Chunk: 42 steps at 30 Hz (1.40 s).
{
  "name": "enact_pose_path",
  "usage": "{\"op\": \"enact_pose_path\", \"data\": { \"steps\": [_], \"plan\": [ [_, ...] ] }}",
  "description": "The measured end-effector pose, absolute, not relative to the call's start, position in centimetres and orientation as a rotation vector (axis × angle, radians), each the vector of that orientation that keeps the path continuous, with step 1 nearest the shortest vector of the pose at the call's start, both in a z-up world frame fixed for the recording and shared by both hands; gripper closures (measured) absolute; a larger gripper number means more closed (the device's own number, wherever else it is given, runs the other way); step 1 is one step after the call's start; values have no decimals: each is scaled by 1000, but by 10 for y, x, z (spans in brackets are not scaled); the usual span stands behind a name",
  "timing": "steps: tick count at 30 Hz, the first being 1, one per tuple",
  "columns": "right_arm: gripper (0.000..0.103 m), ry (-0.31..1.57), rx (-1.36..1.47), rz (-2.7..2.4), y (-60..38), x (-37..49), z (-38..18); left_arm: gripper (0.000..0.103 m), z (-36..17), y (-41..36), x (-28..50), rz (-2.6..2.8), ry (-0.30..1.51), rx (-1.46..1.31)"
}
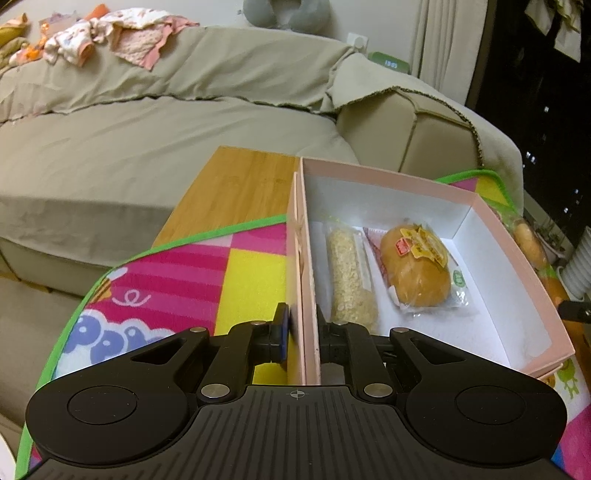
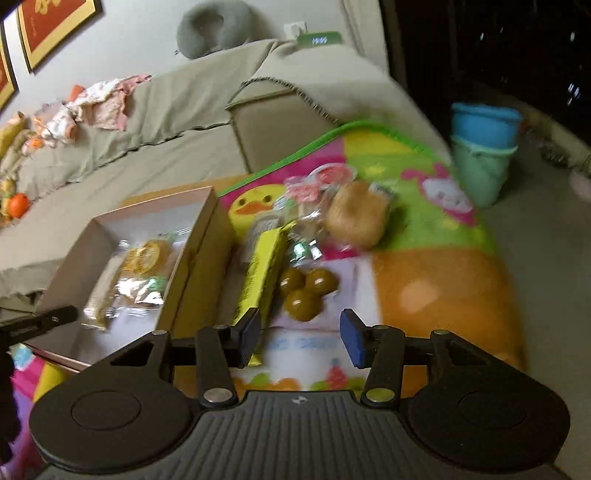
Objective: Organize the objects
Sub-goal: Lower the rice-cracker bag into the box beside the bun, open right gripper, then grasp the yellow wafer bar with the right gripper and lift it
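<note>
A pink box (image 1: pixel 517 243) with a white inside stands on a colourful play mat (image 1: pixel 177 273). It holds a wrapped oat bar (image 1: pixel 351 275) and a wrapped bun (image 1: pixel 415 267). My left gripper (image 1: pixel 303 334) is shut on the box's near left wall. My right gripper (image 2: pixel 300 338) is open and empty above the mat. Just ahead of it lie three brown round snacks (image 2: pixel 304 291), a yellow packet (image 2: pixel 260 275), another wrapped bun (image 2: pixel 356 214) and some blurred wrappers. The box (image 2: pixel 195 266) is to its left.
A beige covered sofa (image 1: pixel 147 147) runs behind the mat, with clothes (image 1: pixel 110 33) on top. A wooden board (image 1: pixel 229 192) lies under the mat's far edge. Stacked blue and green buckets (image 2: pixel 484 147) stand on the floor at right.
</note>
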State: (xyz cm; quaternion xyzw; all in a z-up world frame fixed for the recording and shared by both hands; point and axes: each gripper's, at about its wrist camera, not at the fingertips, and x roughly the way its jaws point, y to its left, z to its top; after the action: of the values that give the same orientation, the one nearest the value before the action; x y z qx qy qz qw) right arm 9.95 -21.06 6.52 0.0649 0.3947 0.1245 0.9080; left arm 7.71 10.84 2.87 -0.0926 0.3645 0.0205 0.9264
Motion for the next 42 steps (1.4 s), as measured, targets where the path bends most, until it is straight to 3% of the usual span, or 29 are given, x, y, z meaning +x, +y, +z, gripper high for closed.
{"op": "enact_pose_path", "data": {
  "steps": [8, 12, 26, 35, 42],
  "plan": [
    [65, 822, 186, 332, -179, 135, 56, 90, 29, 109, 75, 42, 765, -192],
    [82, 865, 169, 316, -170, 143, 44, 90, 29, 109, 74, 42, 764, -191],
    [82, 975, 79, 342, -201, 39, 51, 90, 29, 109, 74, 41, 764, -193],
    [76, 896, -106, 323, -170, 46, 43, 90, 29, 109, 74, 41, 765, -192],
    [81, 919, -90, 356, -177, 23, 66, 90, 30, 109, 74, 41, 763, -195]
  ]
}}
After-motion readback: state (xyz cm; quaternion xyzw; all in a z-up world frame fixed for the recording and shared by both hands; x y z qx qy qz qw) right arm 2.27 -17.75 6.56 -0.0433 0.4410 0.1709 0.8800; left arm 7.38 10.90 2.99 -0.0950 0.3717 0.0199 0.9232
